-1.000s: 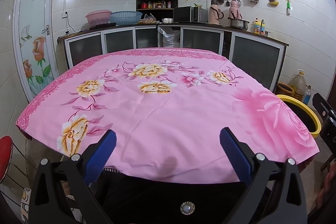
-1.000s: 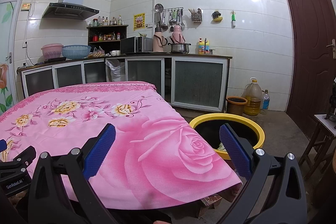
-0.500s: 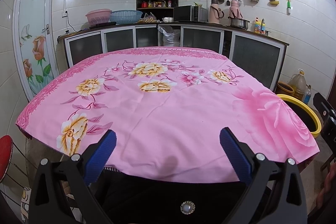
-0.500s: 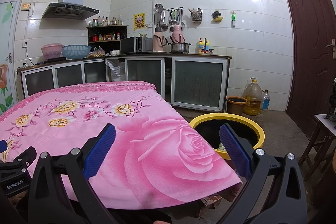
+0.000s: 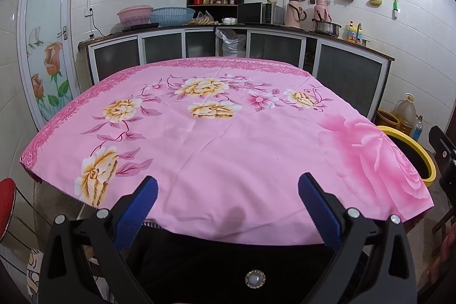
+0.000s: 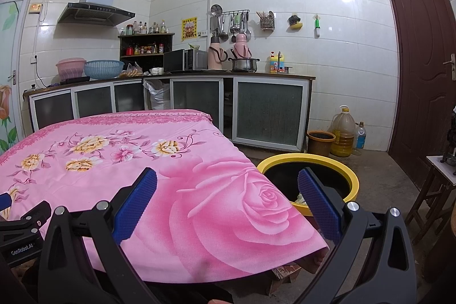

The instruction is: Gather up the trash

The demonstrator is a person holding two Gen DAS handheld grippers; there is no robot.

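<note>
Both the left gripper (image 5: 228, 198) and right gripper (image 6: 227, 197) gape wide, empty. Pink floral tablecloth (image 5: 216, 138) spreads ahead of the left jaws; the yellow-rimmed bin (image 6: 309, 161) sits behind the right jaws' right finger.

A round bin (image 6: 352, 180) with a yellow rim and black inside stands on the floor at centre right of the right view, just beside the table's corner; pale trash (image 6: 300, 198) lies inside, partly hidden

Bare tablecloth (image 5: 228, 150); yellow-rimmed bin (image 6: 327, 164) just beside
</note>
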